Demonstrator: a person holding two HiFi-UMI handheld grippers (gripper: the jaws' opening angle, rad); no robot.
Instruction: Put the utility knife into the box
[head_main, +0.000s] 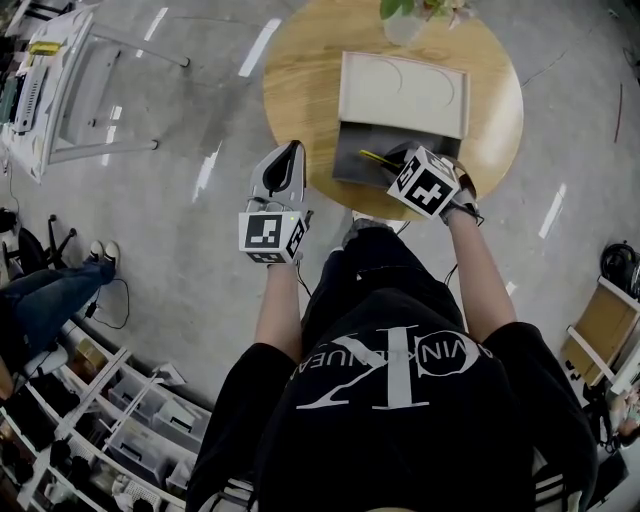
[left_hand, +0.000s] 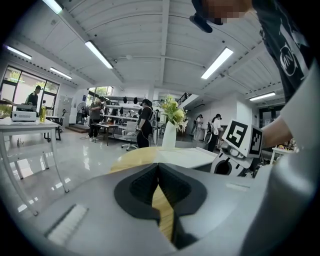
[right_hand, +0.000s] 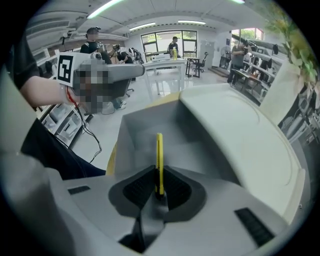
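My right gripper (right_hand: 159, 192) has its jaws clamped on the utility knife (right_hand: 159, 155), a thin yellow strip standing edge-on at frame centre. I hold it over the open grey box (right_hand: 145, 127), ready, I judge, to drop in. My left gripper (left_hand: 159, 175), jaws together and empty, hangs at the round bench's (head_main: 300, 90) lower-left edge.

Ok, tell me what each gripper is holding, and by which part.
The right gripper clamps the yellow utility knife by one end; the rest sticks out over the open box. The left gripper is shut on nothing.
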